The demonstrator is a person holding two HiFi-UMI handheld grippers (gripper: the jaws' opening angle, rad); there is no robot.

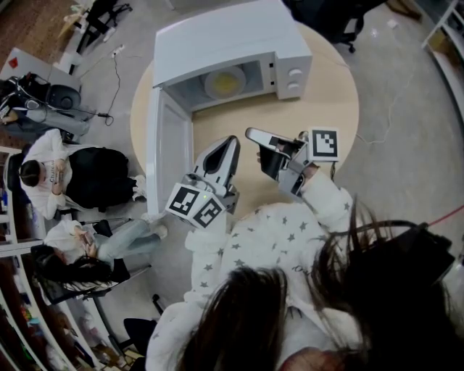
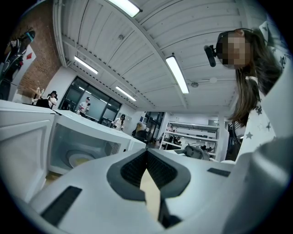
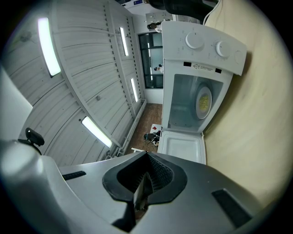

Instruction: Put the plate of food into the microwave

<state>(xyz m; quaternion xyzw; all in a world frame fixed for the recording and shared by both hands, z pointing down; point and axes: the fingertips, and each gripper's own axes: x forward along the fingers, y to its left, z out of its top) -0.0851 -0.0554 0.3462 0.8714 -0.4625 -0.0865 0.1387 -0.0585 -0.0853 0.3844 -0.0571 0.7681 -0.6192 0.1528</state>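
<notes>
White microwave [image 1: 217, 40] w/ yellow food [image 1: 226, 81], beige table [image 1: 326, 109]

table [image 1: 341, 101]: round, pale wood | seated person [image 1: 51, 174]: left of table, white top | second person [image 1: 94, 243]: just beside, pale trousers | black chair [image 1: 337, 18]: beyond table | cable [image 1: 114, 72]: on grey floor | strip lights [image 2: 176, 75]: on ribbed ceiling

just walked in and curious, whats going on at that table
A person holds a pair of tongs in each hand over the round table. The plate of food already sits inside the microwave, whose door stands open. The left tongs and right tongs are both shut and empty, held in front of the opening.
</notes>
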